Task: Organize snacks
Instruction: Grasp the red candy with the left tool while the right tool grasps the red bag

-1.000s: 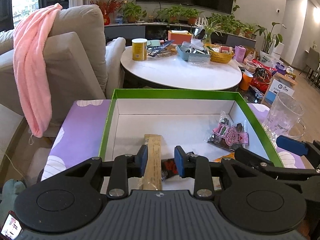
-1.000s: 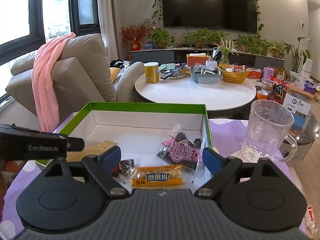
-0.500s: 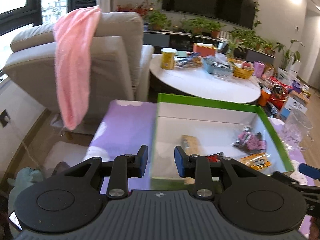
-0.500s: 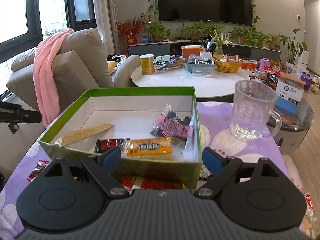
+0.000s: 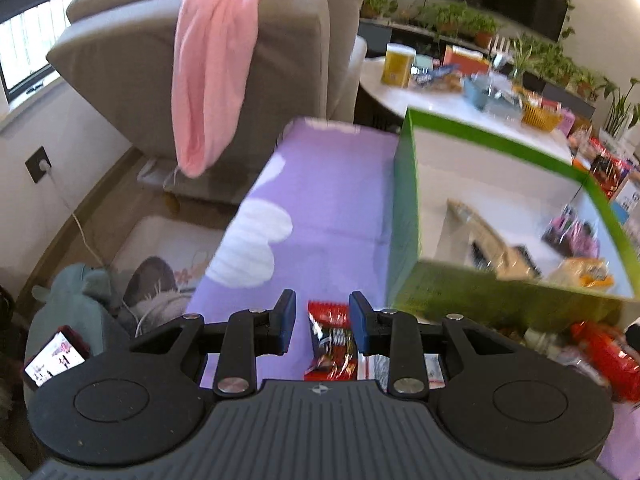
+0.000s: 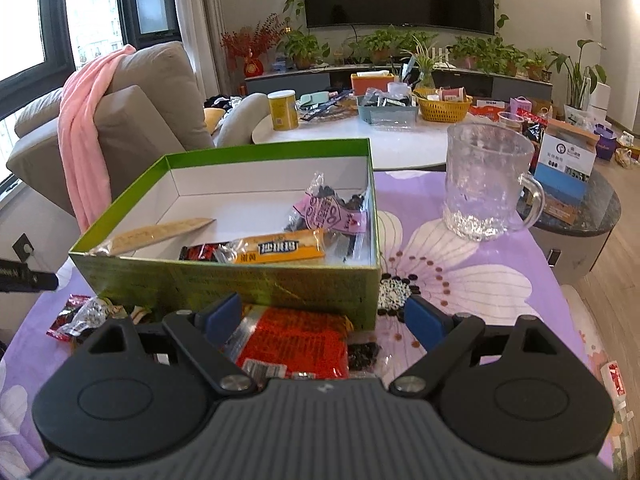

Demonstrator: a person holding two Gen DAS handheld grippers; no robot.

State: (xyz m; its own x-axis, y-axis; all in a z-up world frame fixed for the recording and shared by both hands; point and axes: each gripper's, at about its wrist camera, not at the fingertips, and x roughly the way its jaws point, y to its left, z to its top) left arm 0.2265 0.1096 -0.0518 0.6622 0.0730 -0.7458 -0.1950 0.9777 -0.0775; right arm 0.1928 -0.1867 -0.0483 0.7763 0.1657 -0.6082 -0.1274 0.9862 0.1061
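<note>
The left hand-held gripper (image 5: 322,322) has its two blue tips apart, and a small red snack packet (image 5: 332,340) lies on the desk between them; the tips do not press on it. The right hand-held gripper (image 6: 324,316) also has its tips wide apart, above a big red snack bag (image 6: 290,342) that lies flat on the desk, and nothing is squeezed. Both snacks sit near the front edge of the desk, just in front of the green box (image 6: 224,280). The desk wears a purple cloth (image 6: 460,272) with white flowers. More little wrapped snacks (image 6: 86,316) lie by the front left corner of the box. Inside the box are a long tan packet (image 6: 160,232) on the left, an orange bar (image 6: 280,250) near the front wall, a small dark red packet (image 6: 198,253) touching it, and a clear bag with a pink label (image 6: 330,212) by the right wall. A glass mug (image 6: 488,184) stands upright to the right of the box, well apart from it. Behind the desk are a grey sofa (image 6: 152,112) with a pink towel (image 6: 84,136) over it, and a round white table (image 6: 348,136) with many things on it.
</note>
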